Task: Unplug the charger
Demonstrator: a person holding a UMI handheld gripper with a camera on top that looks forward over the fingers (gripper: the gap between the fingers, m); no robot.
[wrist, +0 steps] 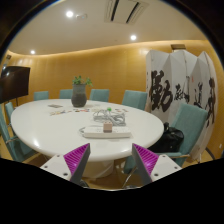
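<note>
Claw (110, 160) spread, pinching nothing, well short of table (60, 130). Charger not identifiable; white clutter (107, 122) on the table at 12 o'clock may hide it. Task looks unstarted: locate, approach, grip, pull all remain.

The things lying on the white table (60, 128) are too small to tell apart; a charger cannot be made out among them. The writing on the white banners (180, 85) is not readable. The dark screen (14, 82) on the wall is cut off at its side. The table hides most of the teal chairs (100, 96) behind it.
</note>
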